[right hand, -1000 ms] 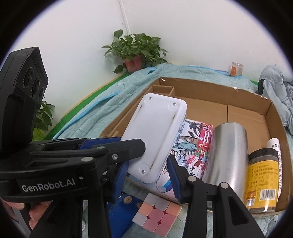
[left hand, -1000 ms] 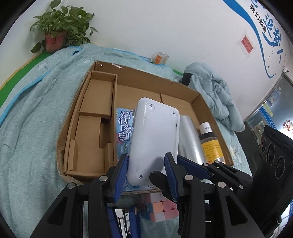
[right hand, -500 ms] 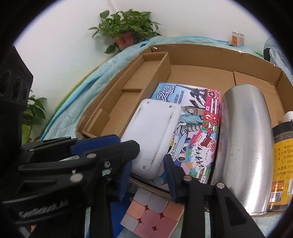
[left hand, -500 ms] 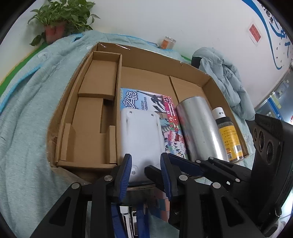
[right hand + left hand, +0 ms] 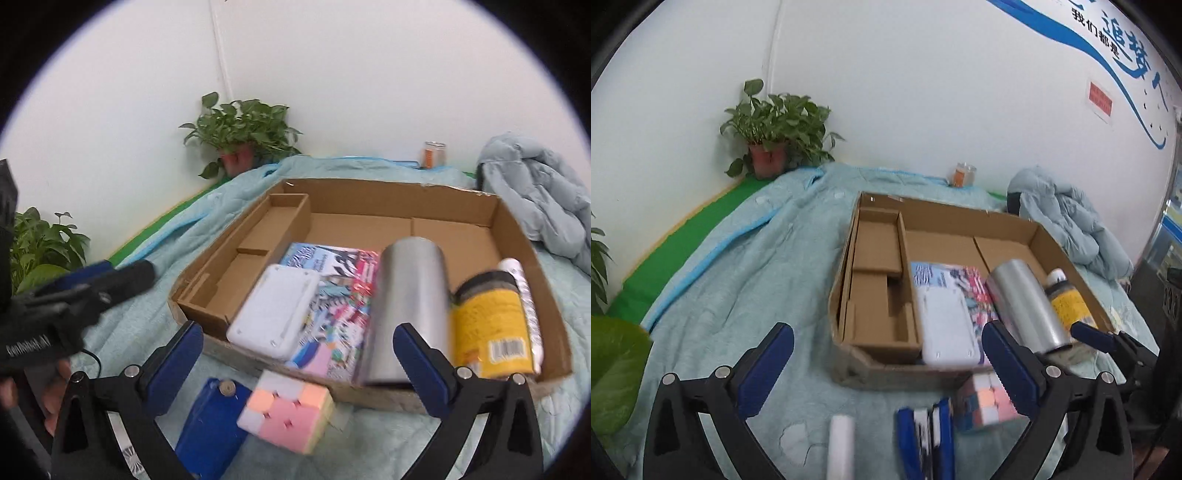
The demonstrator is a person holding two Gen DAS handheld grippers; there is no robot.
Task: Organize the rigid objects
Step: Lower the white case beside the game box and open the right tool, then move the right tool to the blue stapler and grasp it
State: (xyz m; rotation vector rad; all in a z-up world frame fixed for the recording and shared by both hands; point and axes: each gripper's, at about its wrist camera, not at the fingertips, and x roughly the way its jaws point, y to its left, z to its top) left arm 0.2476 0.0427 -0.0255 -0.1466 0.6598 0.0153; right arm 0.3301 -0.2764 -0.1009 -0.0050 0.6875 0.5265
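Left wrist view: the left claw (image 5: 886,363) has its jaws opening, spread wide with nothing between the blue pads (image 5: 764,373). Ahead lies a shallow cardboard box (image 5: 945,218) on a light blue blanket (image 5: 746,280). Inside it, a white plastic case (image 5: 947,328) rests flat on a colourful game box (image 5: 955,280), its near end at the box's front edge. To the right of them a silver metal cylinder (image 5: 1027,306) lies on its side, and beside that a yellow-labelled jar (image 5: 1069,304). The box's left part is split by cardboard dividers (image 5: 877,273) into bare compartments. Outside the box, near the claw, sit a pastel puzzle cube (image 5: 986,402), a blue stapler (image 5: 925,439) and a white tube-like thing (image 5: 842,446), blurred. A potted plant (image 5: 775,129) stands in the corner, and a crumpled padded jacket (image 5: 1067,221) lies at the right.

Right wrist view: the right claw (image 5: 297,363) is likewise opening, its jaws far apart and holding nothing. The white plastic case (image 5: 277,310) lies in the cardboard box (image 5: 388,192) on the game box (image 5: 332,284), left of the silver cylinder (image 5: 402,302) and the yellow-labelled jar (image 5: 491,325); a white bottle (image 5: 521,288) lies behind the jar. The puzzle cube (image 5: 286,413) and the blue stapler (image 5: 214,424) rest on the blanket (image 5: 147,302) just in front of the box, between the claw's fingers in the picture. The left claw (image 5: 92,288) shows at the left, blurred, held by a hand (image 5: 51,387).
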